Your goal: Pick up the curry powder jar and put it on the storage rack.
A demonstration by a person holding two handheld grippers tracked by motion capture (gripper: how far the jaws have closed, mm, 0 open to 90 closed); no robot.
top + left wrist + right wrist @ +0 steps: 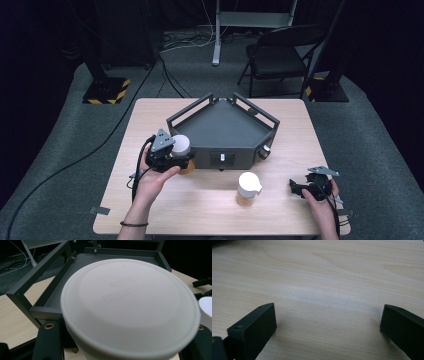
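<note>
A jar with a white lid [181,144] and an amber body stands at the left front corner of the dark tray [235,152]. My left gripper [183,159] is shut on this jar, one jaw on each side. In the left gripper view the lid [130,307] looms close between the jaws of the left gripper [122,345], with the tray [37,272] behind it. A second white-lidded jar [248,188] stands alone on the table, front of centre, and its lid [207,308] peeks in at the right edge. My right gripper [298,188] rests low at the table's front right, open over bare wood [327,322].
The wooden table [150,120] carries the railed tray at its middle back. A small brown knob [263,152] sticks out at the tray's right front corner. Beyond the table stand a black folding chair [280,55] and a stand with hazard stripes [107,92].
</note>
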